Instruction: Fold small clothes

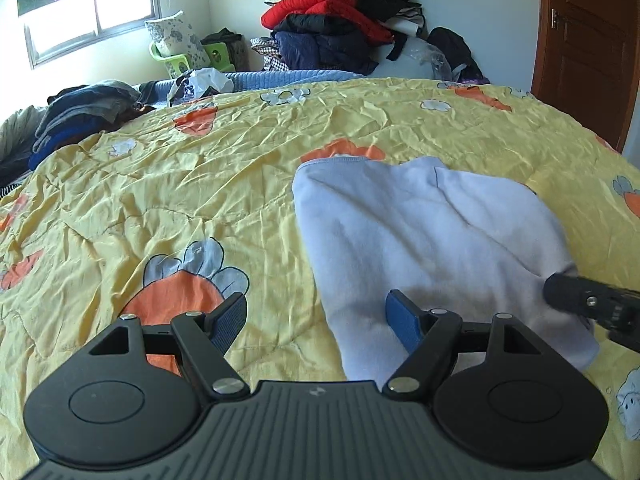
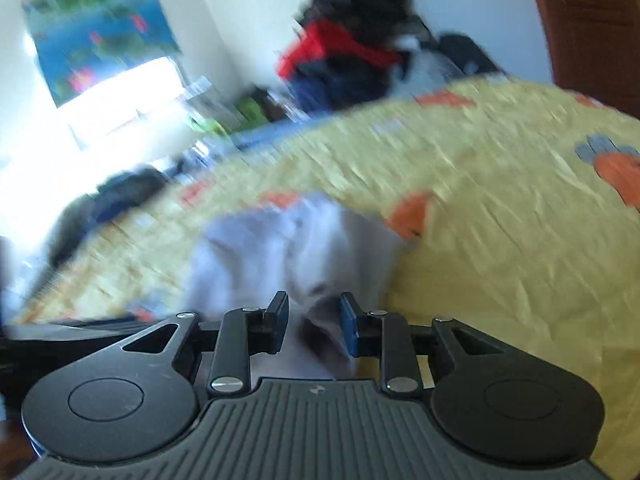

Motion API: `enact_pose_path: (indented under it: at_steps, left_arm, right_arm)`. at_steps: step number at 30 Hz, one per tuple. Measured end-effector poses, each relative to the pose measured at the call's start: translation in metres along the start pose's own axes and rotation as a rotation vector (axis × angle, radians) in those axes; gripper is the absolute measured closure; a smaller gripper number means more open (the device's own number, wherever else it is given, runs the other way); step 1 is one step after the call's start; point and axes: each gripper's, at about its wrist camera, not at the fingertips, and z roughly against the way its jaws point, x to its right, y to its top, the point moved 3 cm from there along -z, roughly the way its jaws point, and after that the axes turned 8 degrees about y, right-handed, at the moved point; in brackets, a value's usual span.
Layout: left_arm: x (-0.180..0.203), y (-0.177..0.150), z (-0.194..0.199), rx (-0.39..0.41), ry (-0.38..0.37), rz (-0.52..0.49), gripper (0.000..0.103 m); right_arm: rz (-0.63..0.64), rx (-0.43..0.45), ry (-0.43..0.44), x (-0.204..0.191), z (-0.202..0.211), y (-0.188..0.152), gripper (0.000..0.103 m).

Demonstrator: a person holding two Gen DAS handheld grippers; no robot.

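A pale lilac garment lies partly folded on the yellow carrot-print quilt. My left gripper is open and empty, its right finger over the garment's near left edge. My right gripper shows at the garment's right edge in the left wrist view. In the blurred right wrist view my right gripper has its jaws partly closed around a bunched piece of the lilac garment; a gap still shows between the pads.
A stack of dark folded clothes sits at the quilt's far left. A heap of red, navy and black jackets stands against the back wall. A brown door is at the right.
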Motion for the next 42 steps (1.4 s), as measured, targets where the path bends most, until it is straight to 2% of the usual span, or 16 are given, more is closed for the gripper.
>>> enact_pose_path:
  at_steps: [2, 6, 8, 11, 13, 15, 18, 24, 25, 26, 27, 29, 32, 35, 37, 42]
  left_arm:
    - [-0.001, -0.001, 0.003, 0.006, 0.000, 0.008, 0.026]
    - [-0.002, -0.001, 0.003, 0.001, 0.000, 0.024, 0.026]
    - [-0.002, -0.002, 0.004, 0.000, 0.001, 0.030, 0.026]
    - [-0.002, -0.004, 0.006, -0.002, 0.001, 0.036, 0.026]
    - [-0.003, -0.004, 0.007, 0.000, -0.001, 0.034, 0.026]
    - [-0.002, -0.005, 0.008, 0.006, 0.002, 0.028, 0.026]
    - [-0.001, -0.006, 0.009, 0.004, 0.006, 0.028, 0.026]
    - [-0.002, -0.007, 0.017, 0.016, -0.008, 0.038, 0.025]
    - [-0.004, -0.008, 0.019, 0.023, -0.015, 0.043, 0.025]
    - [-0.006, -0.009, 0.020, 0.027, -0.026, 0.053, 0.025]
    - [-0.009, -0.010, 0.021, 0.027, -0.044, 0.068, 0.023]
    - [-0.019, -0.015, 0.020, 0.011, -0.102, 0.120, 0.018]
    - [-0.036, -0.025, 0.010, -0.050, -0.224, 0.237, 0.017]
    - [-0.049, -0.032, -0.010, -0.136, -0.351, 0.369, 0.017]
    - [-0.056, -0.033, -0.016, -0.135, -0.402, 0.439, 0.016]
    - [-0.052, -0.025, -0.032, -0.166, -0.544, 0.491, 0.016]
  right_arm:
    - [-0.025, 0.011, -0.001, -0.001, 0.003, 0.002, 0.068]
    - [0.102, 0.073, 0.013, -0.024, 0.016, 0.004, 0.068]
    - [0.139, 0.054, 0.012, -0.028, 0.011, 0.004, 0.064]
    - [0.174, -0.001, -0.081, -0.024, -0.005, 0.003, 0.064]
    - [0.155, -0.017, -0.112, -0.018, -0.009, 0.003, 0.063]
    - [0.127, 0.011, -0.086, -0.016, -0.001, 0.004, 0.063]
    - [0.160, 0.038, -0.061, -0.019, 0.007, 0.000, 0.063]
    - [0.112, -0.020, -0.071, -0.005, -0.001, -0.005, 0.061]
    - [0.085, -0.009, -0.054, -0.003, 0.002, -0.004, 0.060]
    - [0.067, 0.006, -0.039, 0.000, 0.006, -0.003, 0.053]
    - [0.054, 0.021, -0.026, 0.002, 0.010, -0.002, 0.038]
    - [0.037, 0.042, -0.004, 0.009, 0.016, 0.001, 0.022]
    - [0.012, -0.007, 0.051, 0.026, 0.014, 0.006, 0.022]
    - [-0.064, -0.076, 0.141, 0.044, 0.004, 0.008, 0.025]
    - [-0.105, -0.117, 0.207, 0.053, -0.006, 0.009, 0.028]
    - [-0.193, -0.156, 0.366, 0.063, -0.032, 0.012, 0.031]
